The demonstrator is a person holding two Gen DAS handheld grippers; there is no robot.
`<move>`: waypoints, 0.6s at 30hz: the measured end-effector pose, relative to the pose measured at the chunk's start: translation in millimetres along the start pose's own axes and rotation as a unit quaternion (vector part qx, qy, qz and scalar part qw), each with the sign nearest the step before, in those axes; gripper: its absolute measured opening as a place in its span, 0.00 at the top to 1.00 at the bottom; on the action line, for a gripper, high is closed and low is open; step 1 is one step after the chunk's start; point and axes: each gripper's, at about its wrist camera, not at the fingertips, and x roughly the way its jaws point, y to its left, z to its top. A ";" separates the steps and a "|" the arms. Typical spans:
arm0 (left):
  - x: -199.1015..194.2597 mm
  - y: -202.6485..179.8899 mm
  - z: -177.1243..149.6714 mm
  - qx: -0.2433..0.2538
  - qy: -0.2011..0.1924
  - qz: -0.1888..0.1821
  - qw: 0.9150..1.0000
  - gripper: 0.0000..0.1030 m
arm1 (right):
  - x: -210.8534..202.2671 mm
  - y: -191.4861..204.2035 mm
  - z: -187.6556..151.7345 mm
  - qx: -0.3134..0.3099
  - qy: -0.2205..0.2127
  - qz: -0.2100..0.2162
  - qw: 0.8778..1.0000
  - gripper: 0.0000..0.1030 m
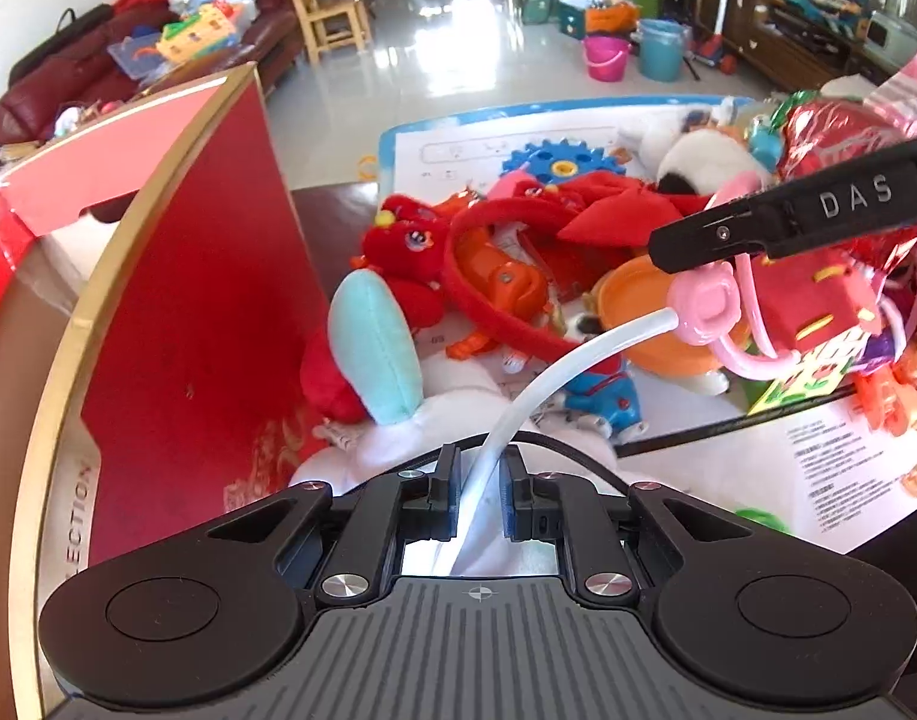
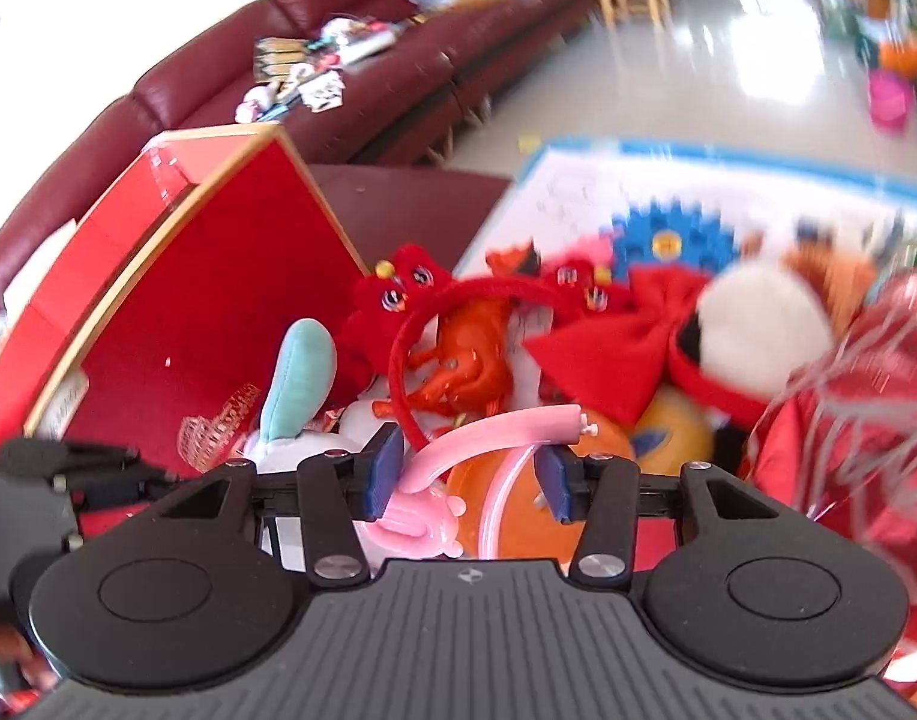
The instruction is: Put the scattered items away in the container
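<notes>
From your left wrist camera, your left gripper [image 1: 479, 489] has its fingers nearly closed, pinching the white tube [image 1: 554, 372] of a toy stethoscope; the tube curves up and away to the pink stethoscope head [image 1: 704, 300], which sits just under the black tip of your right gripper [image 1: 686, 249] reaching in from the right edge. The dark worktop [image 1: 332, 204] is crowded: a red headband [image 1: 494, 312], an orange toy [image 1: 500, 282], a teal plush ear [image 1: 377, 348], a blue gear [image 1: 557, 159] and a red bow [image 1: 614, 210] lie heaped on printed sheets. To the left stands the red box [image 1: 200, 300], the container, with its gold-edged lid raised, just beside the heap. Beyond the worktop the pale glossy floor [image 1: 458, 42] carries a pink bucket [image 1: 605, 57] and a blue bucket [image 1: 659, 48], a wooden chair [image 1: 329, 12] stands by a maroon sofa [image 1: 56, 84] littered with toys. From your right wrist camera, partly blurred, your right gripper [image 2: 467, 474] has its fingers standing about half apart; the pink stethoscope arms [image 2: 494, 432] pass between them, but you cannot tell whether either pad presses on them. The red box [image 2: 218, 276] is left of the heap, the red headband [image 2: 410, 360] and red bow [image 2: 602, 348] ahead, a white plush [image 2: 758, 324] to the right. The maroon sofa [image 2: 368, 60] runs behind, with the bright floor [image 2: 758, 60] at the upper right.
</notes>
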 end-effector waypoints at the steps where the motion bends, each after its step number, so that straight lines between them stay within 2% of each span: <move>1: -3.3 -0.6 1.3 0.004 -0.008 0.001 1.000 0.90 | -1.9 -5.2 2.6 0.016 -0.002 0.002 1.000 0.47; 2: -5.5 -1.0 2.9 0.008 -0.013 0.002 1.000 0.91 | -3.4 -12.1 5.2 0.038 -0.002 0.003 0.999 0.40; 3: -6.6 -0.6 4.8 0.010 -0.015 0.007 1.000 0.91 | -7.7 -17.6 6.6 0.055 -0.004 -0.004 0.998 0.27; 4: -6.0 1.2 7.1 0.011 -0.016 0.010 1.000 0.91 | -10.2 -19.2 7.5 0.053 -0.013 -0.013 0.998 0.24; 7: -3.4 10.6 14.7 -0.001 -0.013 0.003 1.000 0.91 | -17.9 -10.2 8.4 0.010 -0.026 -0.038 0.999 0.25; 9: -0.8 12.5 19.7 -0.002 -0.013 -0.001 1.000 0.91 | -22.4 -3.1 7.4 -0.015 -0.037 -0.028 0.999 0.25; 10: 0.2 12.0 21.1 -0.002 -0.014 -0.005 1.000 0.91 | -21.0 2.9 7.7 -0.037 -0.034 -0.022 0.998 0.26; 13: 2.5 8.4 25.2 0.002 -0.016 -0.016 1.000 0.91 | -7.7 26.5 4.1 -0.117 -0.010 -0.022 0.993 0.37; 14: 3.4 7.1 25.8 0.004 -0.017 -0.018 1.000 0.91 | 0.2 33.7 2.9 -0.139 0.002 -0.022 0.990 0.44; 15: 4.2 6.6 25.9 0.005 -0.016 -0.019 1.000 0.91 | 10.2 40.4 1.8 -0.158 0.011 -0.022 0.987 0.50; 18: 7.9 7.0 27.2 0.004 -0.013 -0.020 1.000 0.91 | 35.7 53.0 -0.5 -0.181 0.025 -0.026 0.983 0.55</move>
